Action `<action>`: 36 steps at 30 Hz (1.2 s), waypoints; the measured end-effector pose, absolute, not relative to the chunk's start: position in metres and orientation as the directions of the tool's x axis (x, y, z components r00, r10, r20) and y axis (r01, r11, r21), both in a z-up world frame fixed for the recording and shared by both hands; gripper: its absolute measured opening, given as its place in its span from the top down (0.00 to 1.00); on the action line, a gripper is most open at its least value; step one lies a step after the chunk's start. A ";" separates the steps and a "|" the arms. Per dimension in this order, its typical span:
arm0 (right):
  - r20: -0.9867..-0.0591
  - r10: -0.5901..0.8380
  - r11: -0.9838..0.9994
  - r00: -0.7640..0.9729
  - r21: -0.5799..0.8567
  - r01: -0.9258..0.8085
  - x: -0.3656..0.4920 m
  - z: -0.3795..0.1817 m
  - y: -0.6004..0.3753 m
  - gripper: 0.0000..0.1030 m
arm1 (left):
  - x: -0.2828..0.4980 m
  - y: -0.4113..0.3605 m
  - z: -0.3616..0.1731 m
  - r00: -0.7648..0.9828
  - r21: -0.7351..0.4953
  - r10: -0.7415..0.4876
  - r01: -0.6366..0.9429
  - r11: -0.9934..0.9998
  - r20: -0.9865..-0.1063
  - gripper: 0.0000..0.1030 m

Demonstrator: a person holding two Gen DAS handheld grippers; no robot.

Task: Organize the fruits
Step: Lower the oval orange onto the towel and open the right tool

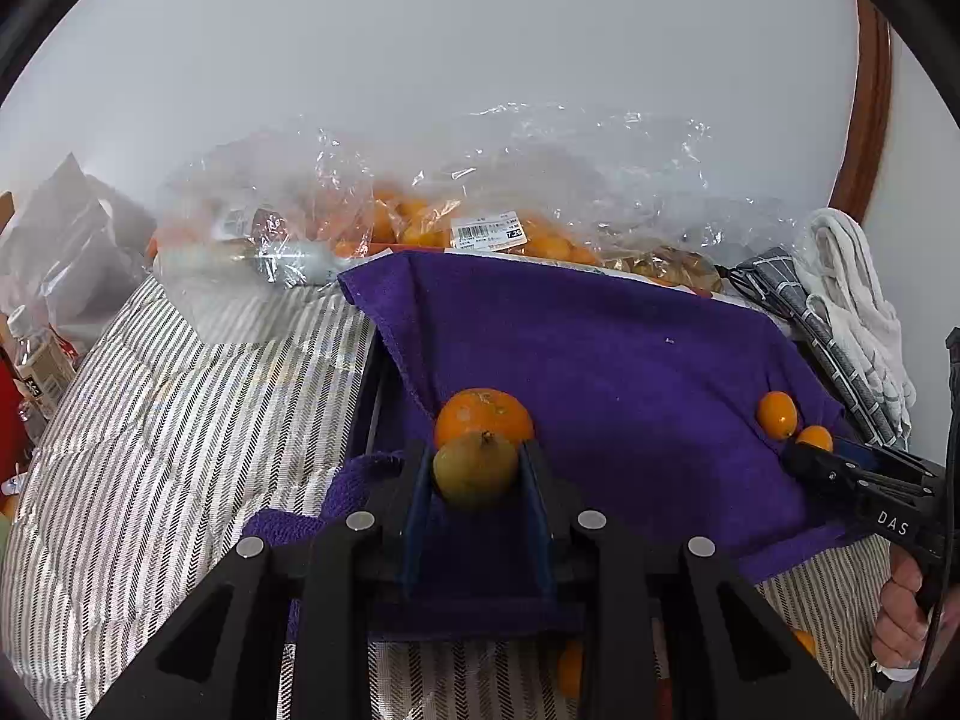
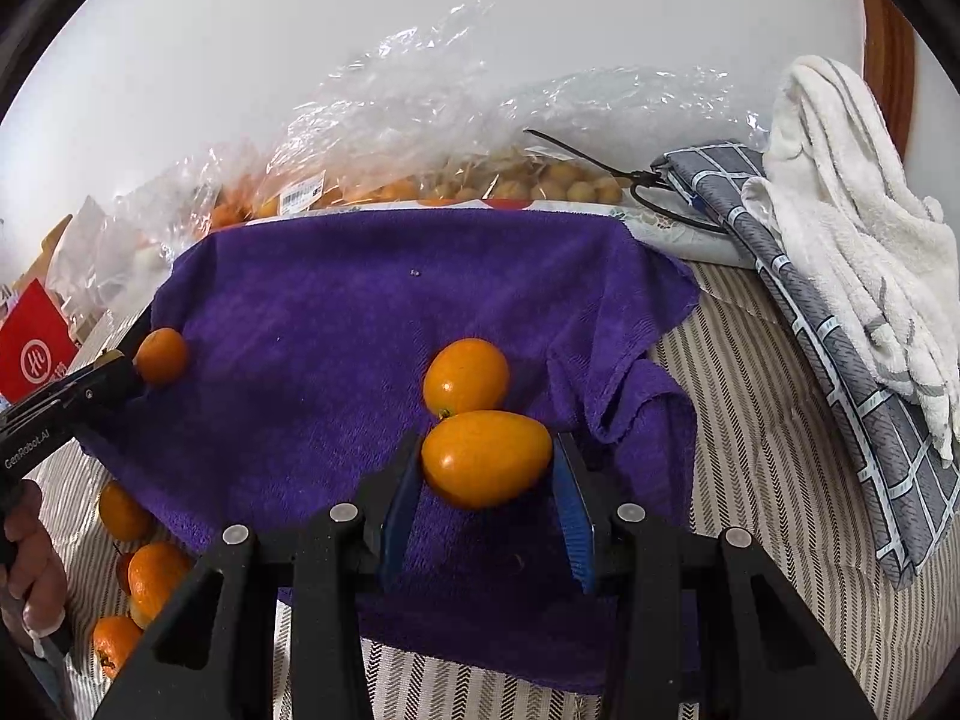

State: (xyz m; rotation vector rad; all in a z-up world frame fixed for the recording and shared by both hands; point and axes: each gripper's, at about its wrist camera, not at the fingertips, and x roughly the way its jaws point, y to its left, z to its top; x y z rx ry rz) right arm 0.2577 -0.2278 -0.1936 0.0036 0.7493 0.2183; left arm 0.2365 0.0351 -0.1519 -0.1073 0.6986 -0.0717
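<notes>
A purple towel [image 1: 600,354] lies on a striped bed cover; it also shows in the right wrist view [image 2: 336,330]. My left gripper [image 1: 477,468] is shut on a small yellow-green fruit [image 1: 474,477], just in front of a mandarin [image 1: 483,414] on the towel. My right gripper [image 2: 486,462] stands around an oval kumquat [image 2: 486,459]: the left pad touches it, a small gap shows at the right pad. A second kumquat [image 2: 465,377] lies just behind. In the left wrist view the right gripper [image 1: 798,456] is at the towel's right edge by two kumquats [image 1: 777,414].
Clear plastic bags of orange fruit [image 1: 480,228] lie along the wall behind the towel. A white towel [image 2: 852,228] and a grey checked cloth [image 2: 840,348] lie at the right. Loose mandarins [image 2: 150,576] lie on the striped cover at the left. A bottle [image 1: 36,360] stands far left.
</notes>
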 end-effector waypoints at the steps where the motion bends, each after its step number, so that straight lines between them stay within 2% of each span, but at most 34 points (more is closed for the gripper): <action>1: -0.675 0.201 0.977 0.710 0.083 -0.197 0.258 -0.194 -0.228 0.59 | 0.237 0.035 -0.152 0.763 -0.122 -0.101 0.030 0.992 -0.638 0.74; 17: -0.674 0.198 0.978 0.712 0.084 -0.193 0.256 -0.193 -0.228 0.58 | 0.237 0.030 -0.155 0.755 -0.105 -0.102 0.044 0.994 -0.647 0.74; 36: -0.661 0.189 0.980 0.726 0.084 -0.179 0.254 -0.190 -0.232 0.50 | 0.238 0.028 -0.159 0.739 -0.091 -0.103 0.057 0.994 -0.665 0.74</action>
